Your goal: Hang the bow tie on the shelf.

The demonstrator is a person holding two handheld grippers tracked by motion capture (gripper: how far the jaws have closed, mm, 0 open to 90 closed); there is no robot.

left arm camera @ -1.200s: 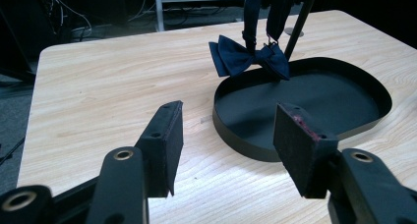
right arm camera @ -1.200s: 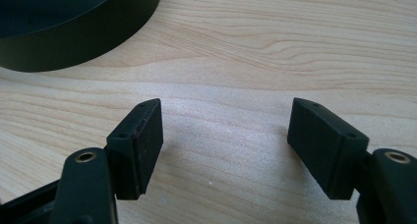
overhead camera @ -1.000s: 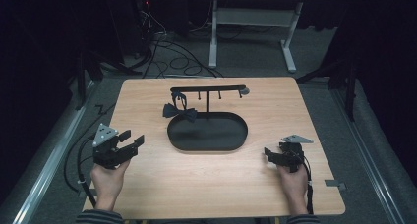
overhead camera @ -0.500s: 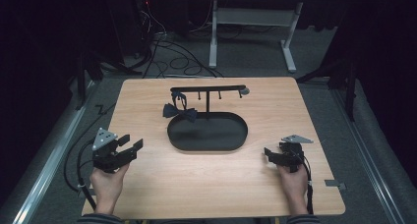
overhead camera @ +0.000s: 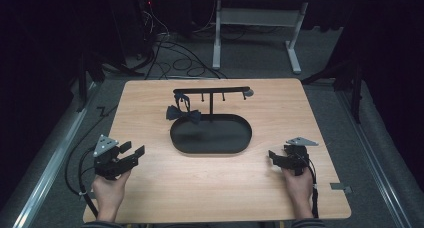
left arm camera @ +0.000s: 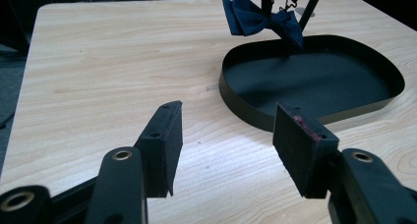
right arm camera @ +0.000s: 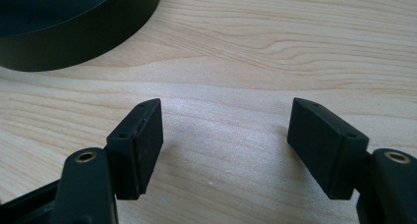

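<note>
A black oval tray (overhead camera: 235, 145) lies at the table's middle, with a black hook rack (overhead camera: 212, 91) standing at its far rim. A dark blue bow tie (overhead camera: 184, 115) hangs from the rack's left end, just over the tray's far-left rim. My left gripper (overhead camera: 132, 150) rests near the front left, held by a hand and open with nothing between its jaws. It points toward the tray (left arm camera: 246, 113) and the bow tie (left arm camera: 260, 20). My right gripper (overhead camera: 272, 158) sits at the front right, open and empty, with its jaws aimed left at the tray's wall (right arm camera: 74, 47).
The wooden table (overhead camera: 150, 188) has bare wood on both sides of the tray and along the near edge. Beyond the far edge is a dark floor with cables (overhead camera: 165, 53) and a white desk frame (overhead camera: 255, 33). A small metal piece (overhead camera: 340, 188) lies at the table's right edge.
My left gripper has drifted slightly toward the near edge of the table. The right gripper, tray and bow tie have not moved.
</note>
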